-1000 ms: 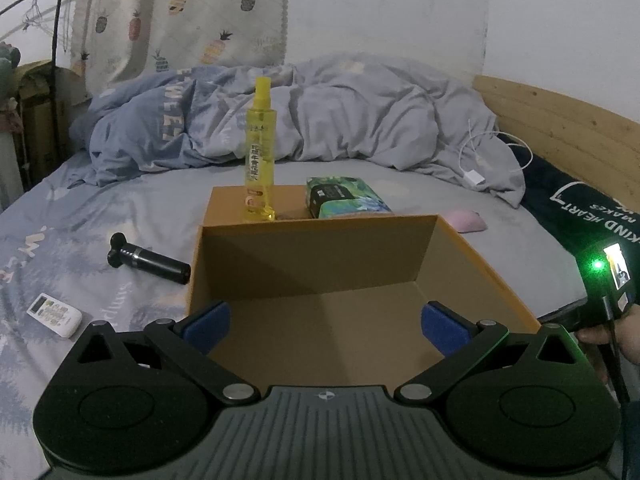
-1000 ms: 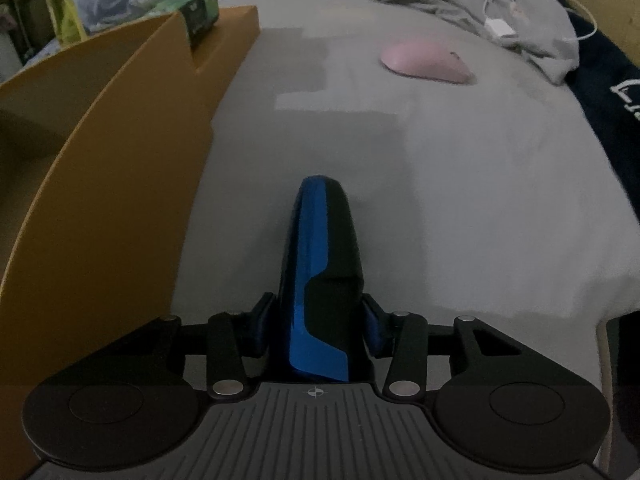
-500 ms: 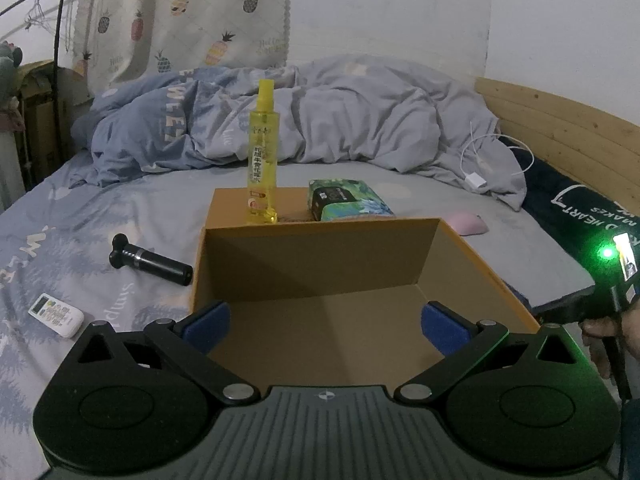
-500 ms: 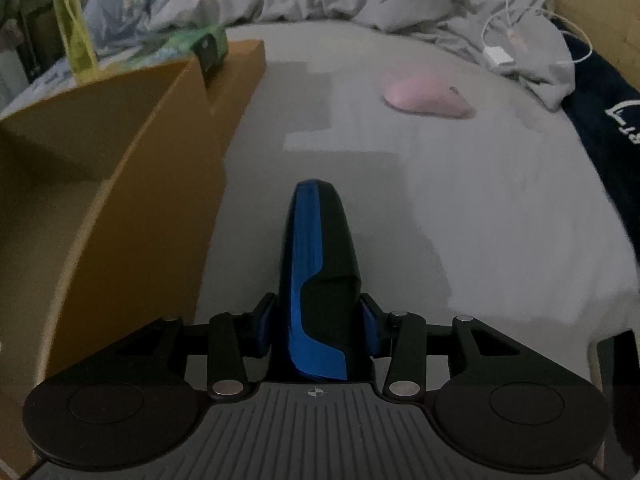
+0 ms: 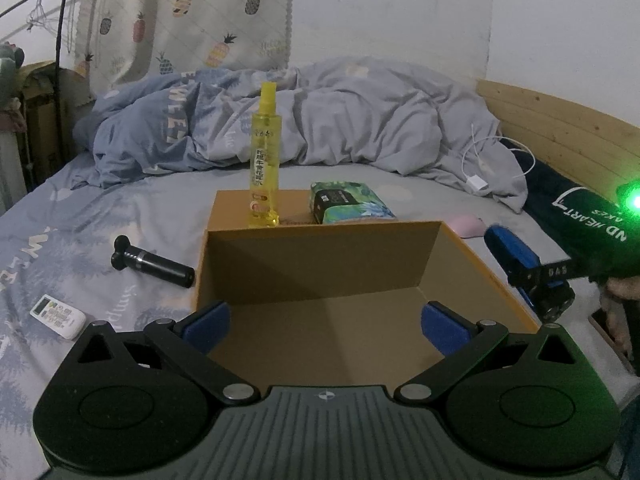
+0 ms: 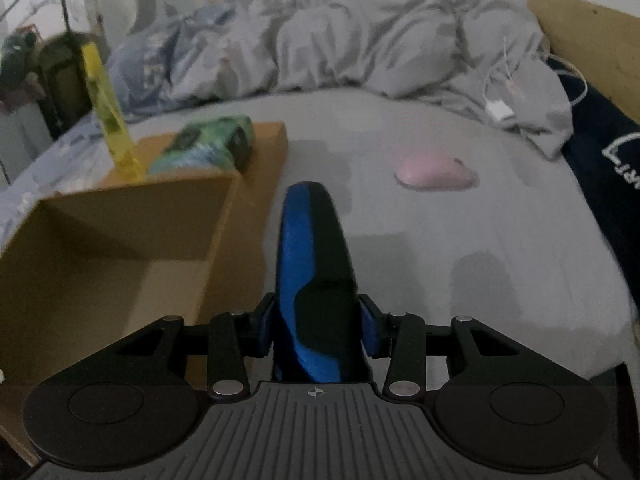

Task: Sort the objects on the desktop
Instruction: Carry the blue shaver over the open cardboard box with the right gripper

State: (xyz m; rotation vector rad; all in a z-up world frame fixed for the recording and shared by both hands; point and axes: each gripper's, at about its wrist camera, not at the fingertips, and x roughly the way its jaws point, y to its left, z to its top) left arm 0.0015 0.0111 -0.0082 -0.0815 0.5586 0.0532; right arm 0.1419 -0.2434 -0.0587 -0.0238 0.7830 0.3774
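- A blue and black stapler-like tool (image 6: pixel 314 292) is clamped between the pads of the right gripper (image 6: pixel 316 330); its rounded nose points away from the camera, above the grey bed sheet (image 6: pixel 460 248).
- In the left wrist view the same tool (image 5: pixel 514 254) is seen at the right, held above the sheet just beside the right wall of the cardboard box (image 5: pixel 480 276).
- The left gripper (image 5: pixel 324 326) is held with its blue pads wide apart and nothing between them; the open box is framed between the fingers.
- The inside of the box is seen to be bare cardboard.
- A yellow spray bottle (image 5: pixel 265 160) is stood upright on the flap behind the box, and a green tissue pack (image 5: pixel 350 204) is laid beside it, to its right.
- A pink mouse (image 6: pixel 434 170) is seen on the sheet beyond the held tool, well apart from the box.
- A black cylindrical device (image 5: pixel 152 264) is laid on the sheet left of the box, and a white remote control (image 5: pixel 58 316) is laid nearer the camera, further left.
- A white cable with a plug (image 5: pixel 478 184) is draped over the crumpled grey duvet (image 5: pixel 360 120) at the far side of the bed.
- A dark pillow with white lettering (image 5: pixel 580 216) is set against the wooden headboard (image 5: pixel 560 124) on the right.
- A green light (image 5: pixel 634 202) is lit at the right edge of the left wrist view.
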